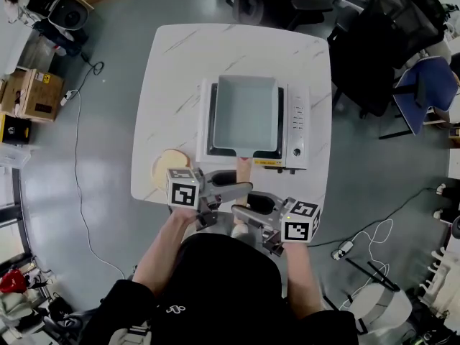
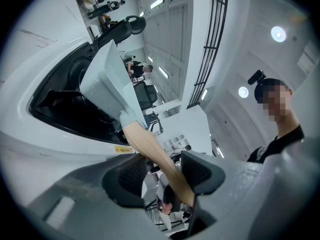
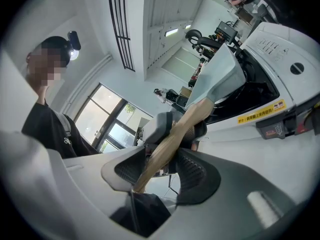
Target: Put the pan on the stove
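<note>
A square grey-blue pan (image 1: 244,110) lies over the black top of the white stove (image 1: 296,128); I cannot tell if it rests on it. Its wooden handle (image 1: 244,169) points toward me past the table's front edge. My left gripper (image 1: 233,189) reaches in from the left and is shut on the handle (image 2: 150,144), which lies against one pad. Just nearer me, my right gripper (image 1: 244,210) comes from the right and is shut on the handle's (image 3: 190,119) end. The right gripper view shows the pan (image 3: 215,76) and stove (image 3: 280,59) beyond.
The stove stands mid-table on a white marble table (image 1: 172,77). A round pale board (image 1: 169,167) lies at the table's front left corner. Black office chairs (image 1: 388,42) stand at the back right, cardboard boxes (image 1: 32,92) on the floor to the left.
</note>
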